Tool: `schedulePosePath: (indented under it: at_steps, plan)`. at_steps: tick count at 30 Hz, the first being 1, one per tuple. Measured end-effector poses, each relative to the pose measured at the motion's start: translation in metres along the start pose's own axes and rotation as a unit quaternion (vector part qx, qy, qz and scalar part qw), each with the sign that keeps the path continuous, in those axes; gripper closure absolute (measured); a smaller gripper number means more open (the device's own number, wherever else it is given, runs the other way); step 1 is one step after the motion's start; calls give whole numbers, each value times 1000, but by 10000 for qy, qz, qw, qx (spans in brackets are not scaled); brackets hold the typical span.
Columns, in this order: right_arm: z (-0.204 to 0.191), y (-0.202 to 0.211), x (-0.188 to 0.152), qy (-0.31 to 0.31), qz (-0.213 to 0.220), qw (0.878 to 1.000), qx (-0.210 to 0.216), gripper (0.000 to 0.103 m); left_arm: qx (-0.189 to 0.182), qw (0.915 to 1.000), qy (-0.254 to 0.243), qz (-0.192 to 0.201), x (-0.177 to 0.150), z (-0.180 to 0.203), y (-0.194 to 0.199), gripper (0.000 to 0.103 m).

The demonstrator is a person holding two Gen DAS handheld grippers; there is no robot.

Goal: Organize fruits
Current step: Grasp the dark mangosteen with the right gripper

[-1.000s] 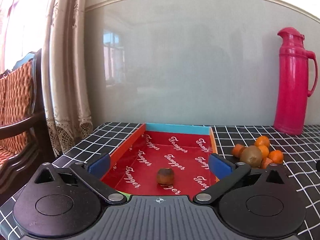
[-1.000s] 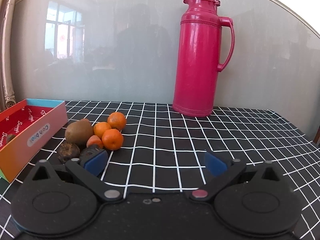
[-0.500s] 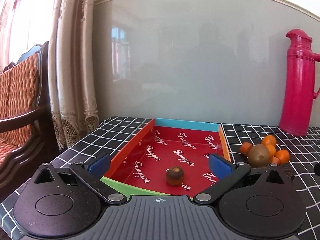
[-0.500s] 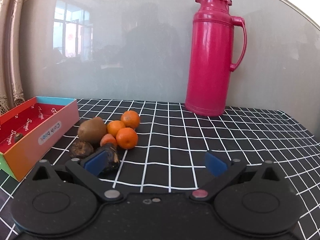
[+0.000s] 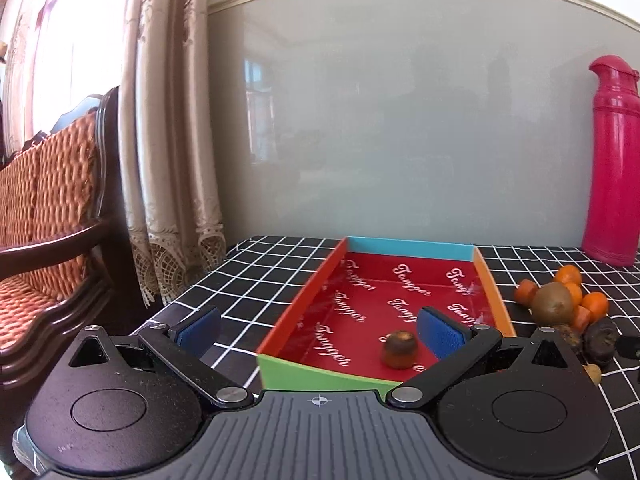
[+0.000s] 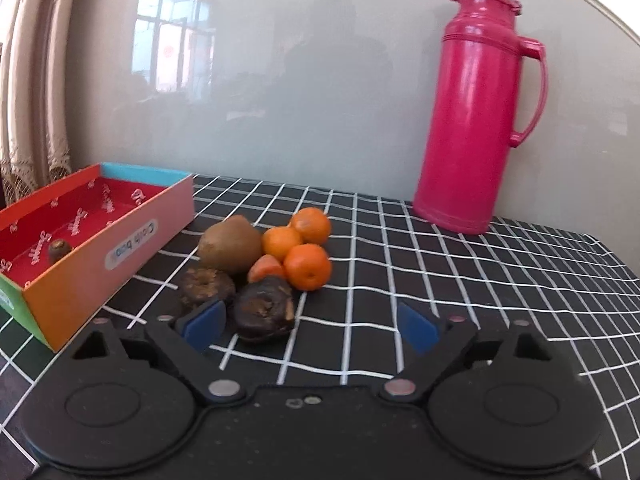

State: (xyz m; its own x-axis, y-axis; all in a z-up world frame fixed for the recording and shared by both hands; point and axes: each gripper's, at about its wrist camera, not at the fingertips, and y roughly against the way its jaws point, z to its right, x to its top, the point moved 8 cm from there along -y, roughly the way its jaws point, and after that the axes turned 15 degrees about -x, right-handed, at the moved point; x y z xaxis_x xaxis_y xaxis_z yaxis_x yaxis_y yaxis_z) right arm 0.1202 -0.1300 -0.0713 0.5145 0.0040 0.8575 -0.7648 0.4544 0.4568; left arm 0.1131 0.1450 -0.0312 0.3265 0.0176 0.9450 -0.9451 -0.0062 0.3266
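Ahead of my right gripper (image 6: 310,328) the fruit pile (image 6: 266,258) sits on the table (image 6: 440,288), one dark fruit (image 6: 264,310) between its fingers. The box (image 6: 102,248) lies left of the pile, one fruit (image 5: 399,348) inside. The flask (image 6: 478,120) stands behind, to the right.

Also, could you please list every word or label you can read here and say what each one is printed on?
"Tangger": white script repeated across the red floor of the box.
White oval label on the box's outer side wall: appears upside down and blurred, not reliably readable.
Pink flask: no text visible.
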Motion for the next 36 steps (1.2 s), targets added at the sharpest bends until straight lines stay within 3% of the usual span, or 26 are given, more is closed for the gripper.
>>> schedulePosePath:
  at_steps: [8,16,22,29,31,36]
  plan:
    - [-15,-12,-3,60,-204,9998,62,18,113,9999,10,-44,-2,-15,2,0]
    - [-28,-27,-6,56,-503,9986,150,36,229,9997,65,-57,-4,-30,6,0]
    - [-28,-39,-7,-229,-761,9967,166,44,267,9996,98,-65,-5,-38,7,0]
    - [-27,-46,-7,-438,-841,9952,240,48,295,9995,110,-74,-6,-44,7,0]
    - [-31,-46,-5,-378,-819,9955,278,58,296,9994,144,-75,-6,-46,8,0]
    - [-32,-43,-5,-370,-803,9957,294,60,268,9995,118,-69,-6,-41,8,0]
